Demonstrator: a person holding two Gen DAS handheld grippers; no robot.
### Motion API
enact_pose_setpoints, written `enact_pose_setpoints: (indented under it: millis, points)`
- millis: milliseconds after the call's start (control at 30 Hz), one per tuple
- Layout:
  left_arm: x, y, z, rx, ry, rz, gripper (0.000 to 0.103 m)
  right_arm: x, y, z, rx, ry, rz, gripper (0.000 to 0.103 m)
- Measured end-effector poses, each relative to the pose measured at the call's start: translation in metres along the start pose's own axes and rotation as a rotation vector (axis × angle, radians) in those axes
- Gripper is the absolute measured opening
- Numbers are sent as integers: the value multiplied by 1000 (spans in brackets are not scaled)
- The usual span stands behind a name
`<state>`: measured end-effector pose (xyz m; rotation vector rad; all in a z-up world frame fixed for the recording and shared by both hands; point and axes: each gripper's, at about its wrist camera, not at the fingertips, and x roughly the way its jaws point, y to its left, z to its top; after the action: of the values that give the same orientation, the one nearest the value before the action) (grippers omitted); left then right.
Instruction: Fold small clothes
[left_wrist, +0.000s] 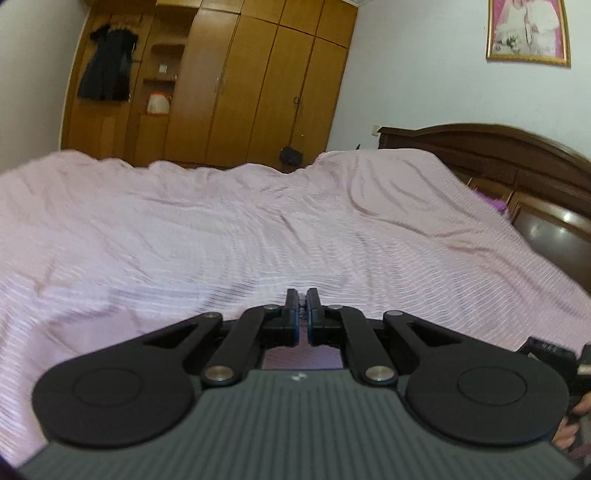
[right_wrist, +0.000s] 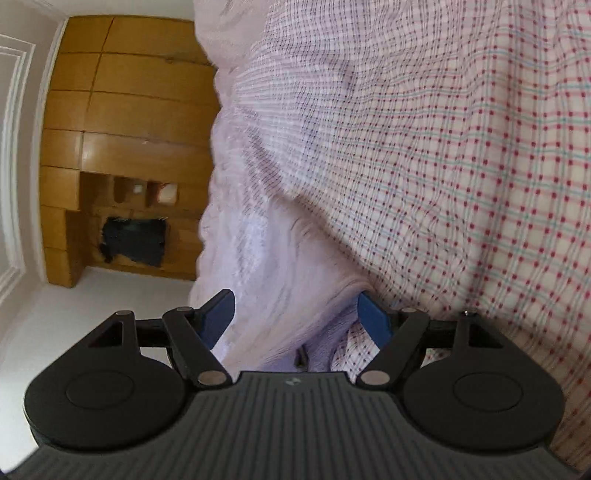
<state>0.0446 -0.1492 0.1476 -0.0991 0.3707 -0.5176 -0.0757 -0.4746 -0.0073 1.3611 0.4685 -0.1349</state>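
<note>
The checked garment (right_wrist: 461, 177) fills the right wrist view, draped close against the pink bedspread (right_wrist: 258, 258); the right gripper (right_wrist: 297, 319) gapes wide around bunched fabric; the left gripper (left_wrist: 302, 308) is pinched almost closed, a scrap of cloth between its tips, low over the bed (left_wrist: 221, 229); wardrobe (left_wrist: 240, 81) behind.

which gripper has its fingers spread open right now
The right gripper: its blue pads stand wide apart against the checked garment. The left gripper is nearly shut.
</note>
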Motion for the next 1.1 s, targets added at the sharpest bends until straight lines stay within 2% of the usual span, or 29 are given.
enact_pose_setpoints:
  millis: [67,133,300,333,400,533,633,733,767,833,900,967,1033,1100]
  points:
    - [-8,12,1,4,-11,18,5,-1,7,-6,-13,-53,-76,80]
    - [-18,33,-2,-58,-19,29,5,1,16,-11,-43,-121,-195,77]
    - [-38,82,-28,-159,-21,106,5,14,42,-26,-163,-154,-319,76]
    - [-41,92,-33,-170,-21,128,5,18,47,-30,-200,-154,-339,72]
    - [-45,111,-41,-206,-23,163,5,27,54,-40,-265,-137,-363,64]
    - [-57,138,-49,-229,-32,177,6,45,66,-56,-358,-88,-363,50]
    - [-55,148,-54,-217,28,212,8,56,78,-65,-418,-92,-348,43]
    - [-58,158,-66,-234,65,396,10,66,97,-81,-556,-111,-366,42]
    - [-58,163,-69,-251,91,395,14,72,103,-88,-621,-121,-385,42]
    - [-50,178,-69,-317,184,233,14,81,118,-107,-784,-139,-457,42]
    - [-43,192,-68,-413,237,117,20,89,131,-128,-927,-178,-515,42]
    - [-36,199,-71,-436,257,102,51,95,138,-144,-1011,-202,-541,42]
    - [-26,204,-78,-466,282,101,52,98,140,-153,-1010,-190,-529,42]
    - [-20,201,-81,-452,269,75,52,103,141,-161,-977,-164,-514,42]
